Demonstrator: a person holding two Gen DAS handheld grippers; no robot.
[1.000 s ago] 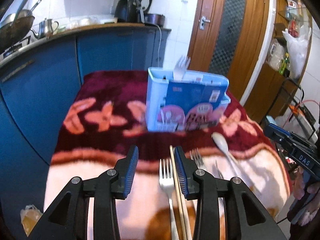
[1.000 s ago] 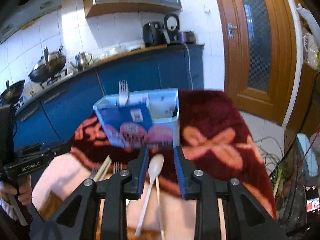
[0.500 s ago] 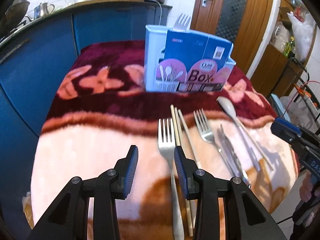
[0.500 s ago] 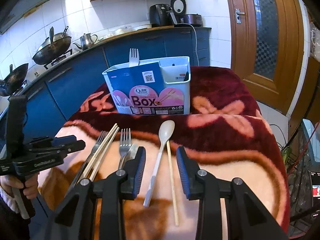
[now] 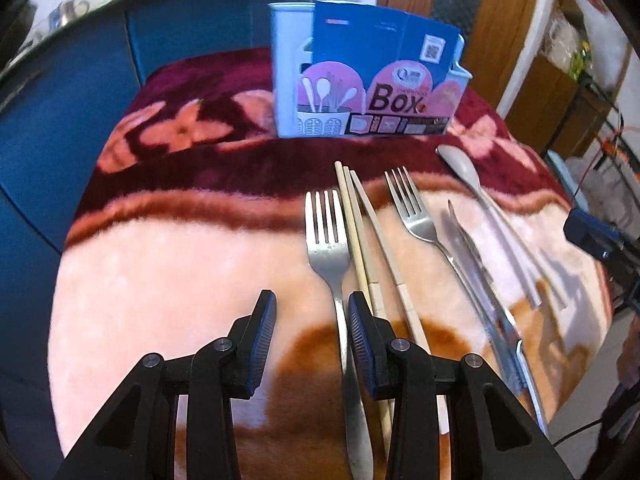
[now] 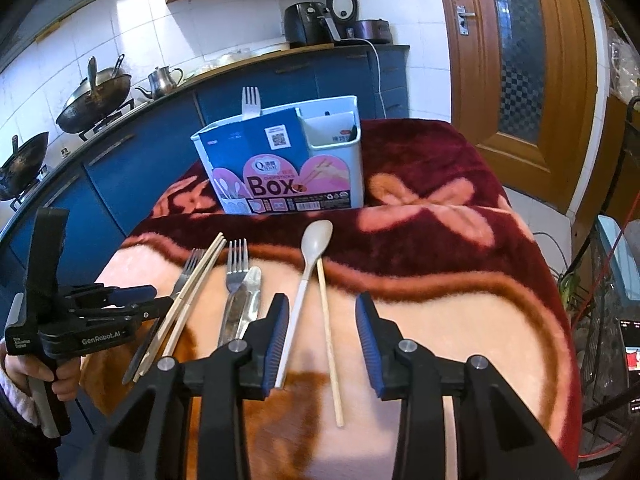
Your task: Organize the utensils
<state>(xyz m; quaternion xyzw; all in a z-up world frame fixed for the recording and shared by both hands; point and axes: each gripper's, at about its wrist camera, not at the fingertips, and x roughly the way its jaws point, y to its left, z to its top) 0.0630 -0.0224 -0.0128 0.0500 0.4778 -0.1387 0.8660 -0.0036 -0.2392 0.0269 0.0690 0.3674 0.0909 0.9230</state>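
Fuzzy plush blanket (image 5: pixel 168 264) spread over the table, shiny metal forks (image 5: pixel 326 240), matt pale wooden chopsticks (image 5: pixel 360 248), smooth matt plastic spoon (image 6: pixel 312 264), glossy printed paper sleeve on pale plastic box (image 6: pixel 284 168), ribbed blue pads on black plastic claw (image 5: pixel 312 338).

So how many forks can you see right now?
3: one upright in the utensil box, one left of the chopsticks, one right of them. More could be hidden inside the box.

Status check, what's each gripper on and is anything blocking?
Left gripper open over fork. Right gripper opening over spoon. Chopsticks crowd fork.
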